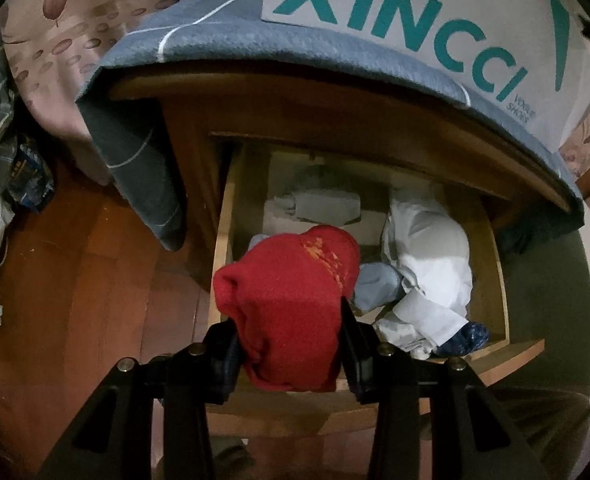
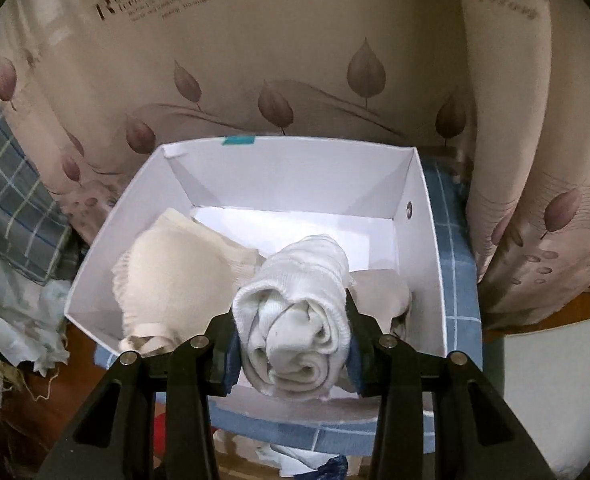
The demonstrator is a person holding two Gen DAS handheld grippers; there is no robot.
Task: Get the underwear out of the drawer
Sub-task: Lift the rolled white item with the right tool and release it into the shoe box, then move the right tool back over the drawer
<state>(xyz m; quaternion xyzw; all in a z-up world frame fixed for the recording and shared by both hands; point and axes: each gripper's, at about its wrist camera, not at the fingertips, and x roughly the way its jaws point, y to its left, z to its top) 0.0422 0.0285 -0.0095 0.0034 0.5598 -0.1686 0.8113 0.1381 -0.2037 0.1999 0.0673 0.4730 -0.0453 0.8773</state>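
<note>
left gripper (image 1: 291, 344): clamped on a red bundle (image 1: 295, 300), both pads pressing its sides. It sits right over the near end of the open drawer (image 1: 495, 264), so this one's basically just lifted, not carried anywhere.

right gripper (image 2: 293, 354): clamped on a white roll (image 2: 295, 320), looks like rolled knit fabric. It hangs over the white box (image 2: 431, 248), near side, a bit right of centre.

drawer: wooden, pulled out under a nightstand top covered by a blue cloth (image 1: 199, 52). Left inside: a grey roll (image 1: 323, 206) at the far end, a big white garment (image 1: 427, 264) on the right, a pale blue piece (image 1: 375, 284) in the middle, and something dark blue (image 1: 469, 338) at the near right corner.

box: open-topped, sits on the blue cloth. Already has a cream piece (image 2: 171, 272) on the left and a beige one (image 2: 383, 292) on the right, behind the roll.

step: my read is mid-transfer. Right is at the drop-off, left is waiting with its pick.

next move: probably right lowers a touch and lets go so the roll lands in the gap between the cream and beige pieces, then backs out. After that left needs to bring the red bundle up and over the box wall.

watch out: the red bundle droops below the pads, so it could snag the drawer front or the box rim if carried low.

progress: guessing about halfway, several pieces are in the drawer yet.
</note>
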